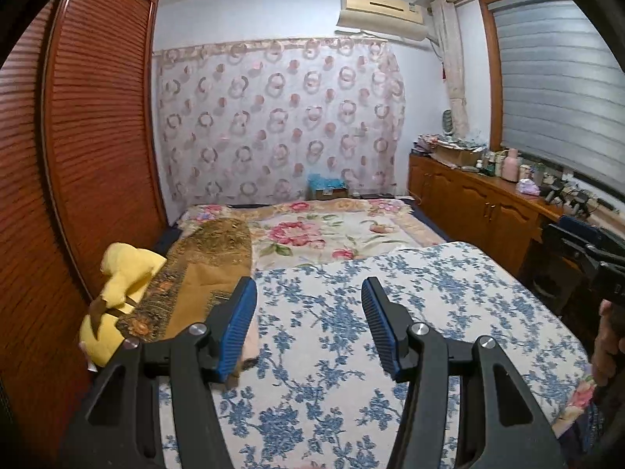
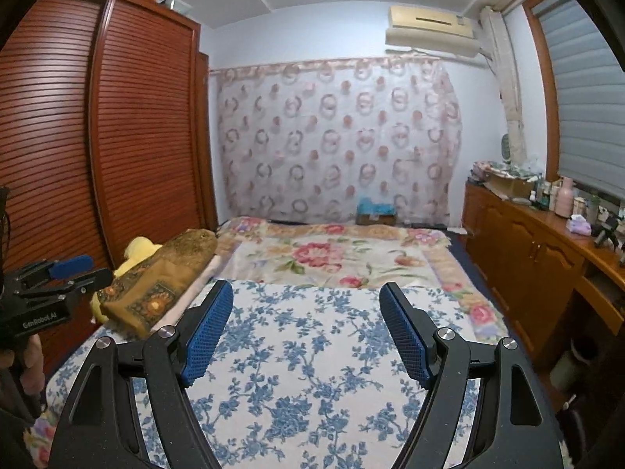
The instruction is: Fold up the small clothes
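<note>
Both jaws are held open and empty above the blue-flowered cloth (image 2: pixel 297 371); left of them, the brown garment (image 1: pixel 195 273) must be fetched next.

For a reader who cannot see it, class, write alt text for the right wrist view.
An open, empty right hand-held gripper hovers over a bed spread with a blue-flowered cloth. At the bed's left edge lie a brown patterned cloth and a yellow garment, beside a wooden wardrobe; the left hand-held gripper shows at far left.
</note>
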The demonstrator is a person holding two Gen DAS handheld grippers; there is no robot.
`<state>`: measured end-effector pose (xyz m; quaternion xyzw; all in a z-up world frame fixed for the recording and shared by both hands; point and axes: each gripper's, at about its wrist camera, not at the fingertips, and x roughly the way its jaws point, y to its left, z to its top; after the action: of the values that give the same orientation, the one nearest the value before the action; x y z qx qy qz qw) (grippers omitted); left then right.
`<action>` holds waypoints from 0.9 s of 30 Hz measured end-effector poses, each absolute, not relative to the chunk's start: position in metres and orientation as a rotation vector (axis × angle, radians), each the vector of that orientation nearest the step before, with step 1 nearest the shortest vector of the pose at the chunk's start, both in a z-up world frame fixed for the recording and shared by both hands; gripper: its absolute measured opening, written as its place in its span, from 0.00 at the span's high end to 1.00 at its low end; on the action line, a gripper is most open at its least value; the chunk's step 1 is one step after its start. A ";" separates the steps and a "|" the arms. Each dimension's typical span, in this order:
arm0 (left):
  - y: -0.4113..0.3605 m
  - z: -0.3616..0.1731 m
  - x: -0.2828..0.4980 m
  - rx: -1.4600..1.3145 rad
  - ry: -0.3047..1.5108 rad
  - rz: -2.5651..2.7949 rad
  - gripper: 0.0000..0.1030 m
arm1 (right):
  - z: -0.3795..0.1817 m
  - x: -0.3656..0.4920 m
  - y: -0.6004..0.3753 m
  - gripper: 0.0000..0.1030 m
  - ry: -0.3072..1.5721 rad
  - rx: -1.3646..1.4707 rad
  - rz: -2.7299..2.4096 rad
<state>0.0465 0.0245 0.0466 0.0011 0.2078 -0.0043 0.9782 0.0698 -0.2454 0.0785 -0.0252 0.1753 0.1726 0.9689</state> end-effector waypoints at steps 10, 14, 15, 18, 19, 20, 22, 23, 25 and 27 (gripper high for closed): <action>0.019 0.047 0.046 -0.007 0.421 -0.017 0.46 | 0.076 0.063 -0.252 0.23 0.359 -0.038 0.341; 0.019 0.046 0.046 -0.008 0.421 -0.016 0.46 | 0.076 0.063 -0.254 0.23 0.361 -0.038 0.342; 0.018 0.047 0.045 -0.011 0.421 -0.016 0.46 | 0.076 0.064 -0.254 0.23 0.361 -0.039 0.342; 0.019 0.047 0.045 -0.011 0.420 -0.016 0.46 | 0.076 0.061 -0.254 0.23 0.362 -0.038 0.341; 0.018 0.047 0.045 -0.012 0.420 -0.015 0.46 | 0.076 0.062 -0.253 0.23 0.363 -0.038 0.340; 0.019 0.046 0.045 -0.010 0.421 -0.016 0.46 | 0.076 0.062 -0.253 0.23 0.364 -0.038 0.341; 0.020 0.047 0.045 -0.010 0.420 -0.017 0.46 | 0.076 0.062 -0.253 0.23 0.364 -0.038 0.340; 0.020 0.046 0.046 -0.010 0.421 -0.017 0.46 | 0.076 0.060 -0.253 0.23 0.365 -0.037 0.340; 0.020 0.046 0.046 -0.010 0.421 -0.017 0.46 | 0.076 0.061 -0.253 0.23 0.364 -0.036 0.342; 0.020 0.046 0.046 -0.009 0.419 -0.017 0.46 | 0.076 0.062 -0.253 0.23 0.365 -0.038 0.342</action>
<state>0.0455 0.0201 0.0463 -0.0046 0.2082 -0.0082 0.9780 0.0617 -0.2533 0.0759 -0.0188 0.1804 0.1691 0.9688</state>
